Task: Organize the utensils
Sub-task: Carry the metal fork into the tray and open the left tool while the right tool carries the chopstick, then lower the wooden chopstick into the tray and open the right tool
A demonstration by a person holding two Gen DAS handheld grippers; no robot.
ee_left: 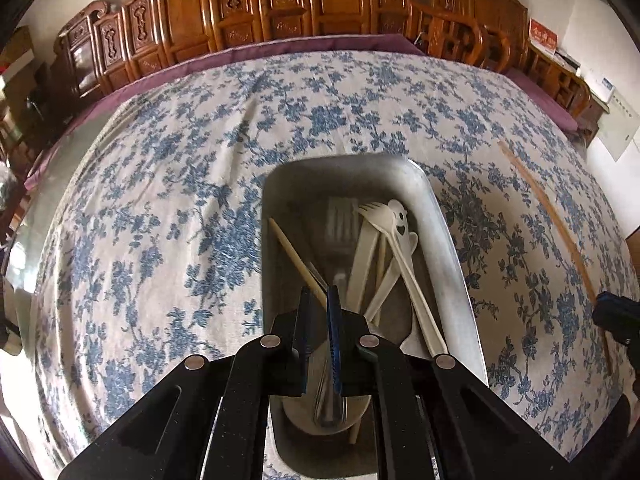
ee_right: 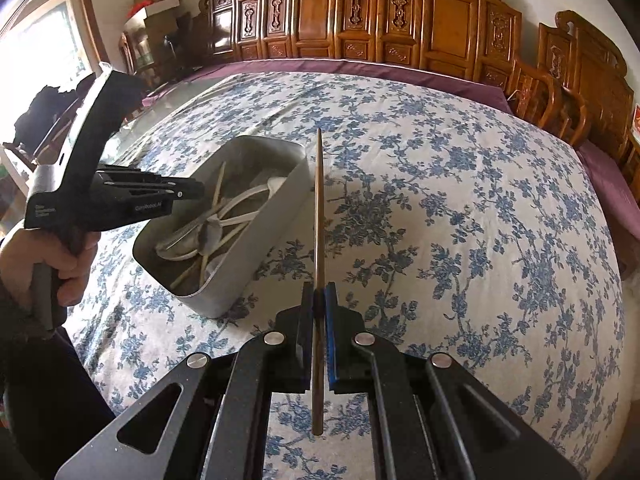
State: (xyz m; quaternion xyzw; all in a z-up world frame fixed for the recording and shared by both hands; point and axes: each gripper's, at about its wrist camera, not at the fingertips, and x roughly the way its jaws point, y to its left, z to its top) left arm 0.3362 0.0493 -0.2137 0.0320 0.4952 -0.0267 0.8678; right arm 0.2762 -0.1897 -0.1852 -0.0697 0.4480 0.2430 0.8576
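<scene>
Blue-flowered cloth [ee_right: 460, 208] covers the whole table, with a purple cover's edge [ee_right: 360, 66] showing along its far side and carved wooden chairs [ee_right: 440, 20] lined up behind it against the wall.

On the cloth stands a grey metal tray [ee_right: 264, 220], rectangular with rounded corners. In the right wrist view it sits to the left of the right gripper, near it but apart. In the left wrist view the tray [ee_left: 452, 240] lies directly under and ahead of the left gripper. Inside it lie cream plastic pieces, among them a fork [ee_left: 378, 216] and a spoon with a small face on its bowl [ee_left: 400, 210], plus a pale chopstick [ee_left: 296, 260] leaning along the tray's left side.

The left gripper [ee_left: 320, 300] hangs over the tray's near end, its fingers a narrow gap apart with nothing pinched between them; a glass or metal piece shows blurred beneath them. From the right wrist view the same left gripper [ee_right: 192, 192] reaches over the tray, gripped by a bare hand [ee_right: 44, 256].

The right gripper [ee_right: 319, 292] is pressed tight on a brown wooden chopstick [ee_right: 319, 200], which runs straight ahead between the pads, its far tip just beside the tray's right far corner, its near end sticking back past the fingers. In the left wrist view that chopstick [ee_left: 560, 232] lies diagonally to the tray's right.
</scene>
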